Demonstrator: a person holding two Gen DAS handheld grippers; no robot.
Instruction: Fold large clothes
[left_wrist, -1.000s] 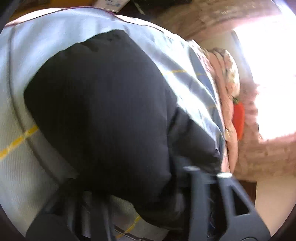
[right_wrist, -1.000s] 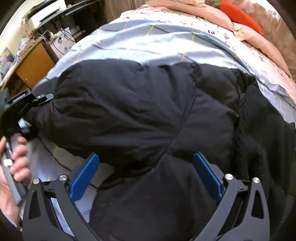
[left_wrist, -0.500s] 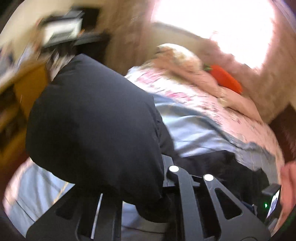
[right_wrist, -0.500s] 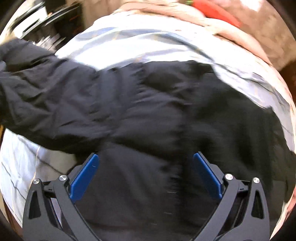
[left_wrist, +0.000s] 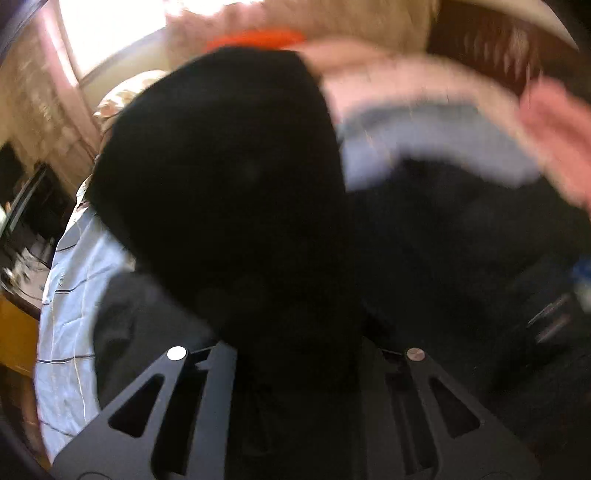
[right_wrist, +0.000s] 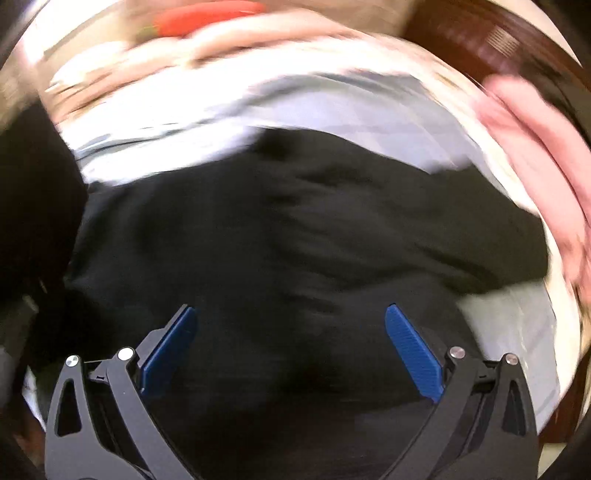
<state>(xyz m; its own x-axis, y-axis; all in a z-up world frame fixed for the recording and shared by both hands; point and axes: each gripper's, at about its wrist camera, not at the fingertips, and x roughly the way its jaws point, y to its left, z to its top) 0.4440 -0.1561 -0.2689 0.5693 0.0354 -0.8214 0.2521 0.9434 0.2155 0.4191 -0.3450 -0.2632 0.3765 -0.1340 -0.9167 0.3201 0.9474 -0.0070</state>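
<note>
The bulky black padded jacket (right_wrist: 303, 236), matte and softly puffed, lies spread on my bed, its long axis running roughly side to side in the right wrist view. One thick fold of it (left_wrist: 221, 177) is lifted and bunched between the fingers of my left gripper (left_wrist: 295, 354), which is clamped on it. My right gripper (right_wrist: 291, 343) hangs over the jacket with its ribbed blue pads (right_wrist: 413, 354) wide apart, holding nothing. Beyond the jacket lies the pale blue striped sheet (right_wrist: 332, 107), then pink bedding (right_wrist: 532, 155) and an orange-red cushion (right_wrist: 207, 14); all is motion-blurred.
</note>
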